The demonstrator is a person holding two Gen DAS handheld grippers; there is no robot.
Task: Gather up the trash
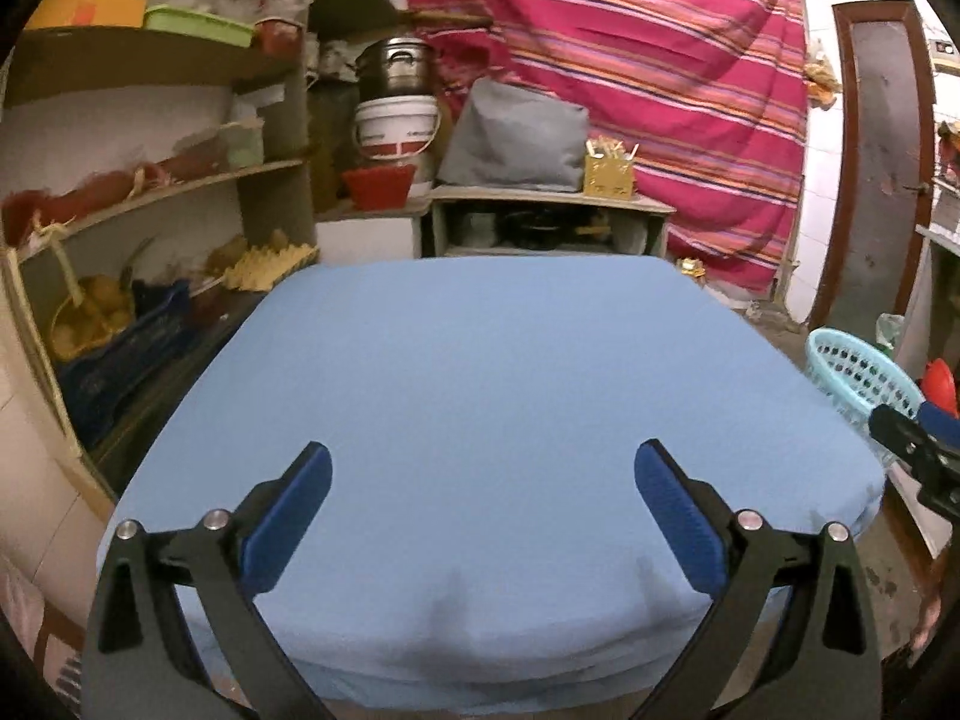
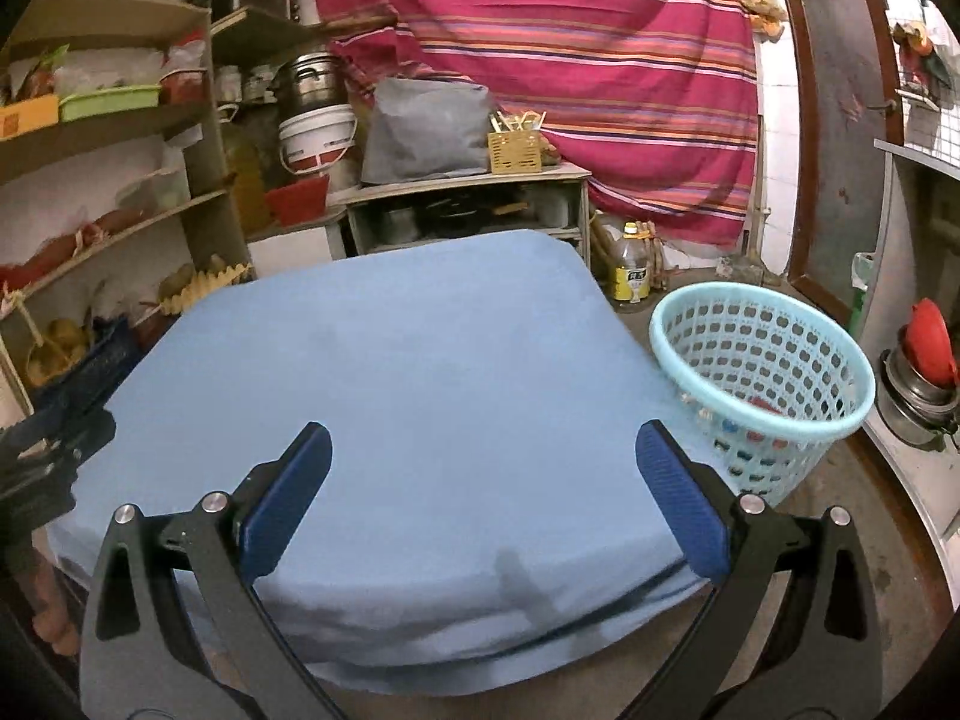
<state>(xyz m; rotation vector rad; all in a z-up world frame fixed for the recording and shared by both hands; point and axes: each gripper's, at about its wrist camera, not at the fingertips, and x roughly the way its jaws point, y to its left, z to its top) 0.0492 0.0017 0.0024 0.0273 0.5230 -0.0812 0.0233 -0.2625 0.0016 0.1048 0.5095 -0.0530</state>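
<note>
A light blue perforated basket [image 2: 765, 384] stands on the floor to the right of a table covered with a blue cloth [image 2: 408, 396]; small colourful pieces lie in its bottom. The basket also shows at the right edge of the left wrist view [image 1: 858, 378]. My left gripper [image 1: 483, 468] is open and empty over the cloth's [image 1: 480, 390] near part. My right gripper [image 2: 483, 450] is open and empty over the cloth's near right part, left of the basket. No loose trash shows on the cloth. Each gripper's tip shows at the edge of the other's view, the right one [image 1: 912, 438] and the left one [image 2: 54, 438].
Shelves [image 1: 150, 180] with boxes and produce stand at the left. A small cabinet [image 1: 546, 222] with a grey bag, buckets and a metal pot stands behind the table. A striped red cloth [image 1: 630, 78] hangs at the back. A yellow bottle [image 2: 631, 273] stands on the floor. A door [image 2: 840, 120] is at the right.
</note>
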